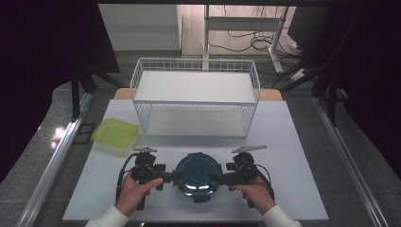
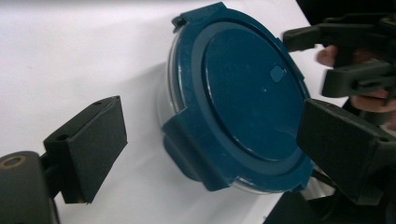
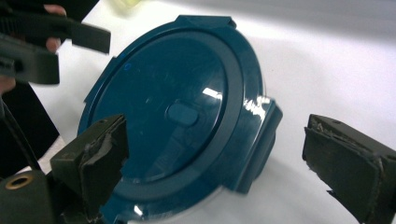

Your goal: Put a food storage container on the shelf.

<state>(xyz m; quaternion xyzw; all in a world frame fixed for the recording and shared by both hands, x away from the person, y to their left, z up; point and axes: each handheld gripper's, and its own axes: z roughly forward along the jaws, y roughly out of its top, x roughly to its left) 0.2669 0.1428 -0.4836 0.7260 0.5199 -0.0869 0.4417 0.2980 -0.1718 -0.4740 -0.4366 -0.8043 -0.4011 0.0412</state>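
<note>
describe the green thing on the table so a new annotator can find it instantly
Start at the white wire basket standing at the far middle of the white table. Just off its front-left corner, near the table's left edge, lies the green container. It is flat, square and translucent lime, unlike the round dark-blue lidded container between the two tools.

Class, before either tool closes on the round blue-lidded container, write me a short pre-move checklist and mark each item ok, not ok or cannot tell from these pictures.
1. Left tool open, jaws spread either side of a lid clip: ok.
2. Right tool open and level with the opposite side: ok.
3. Blue-lidded container sitting flat on the white table: ok.
4. All lid clips latched down: cannot tell; the far ones are not clearly seen.
5. Green container and wire rack well apart from the work area: ok.
6. Contents of the blue-lidded container: cannot tell.
</note>
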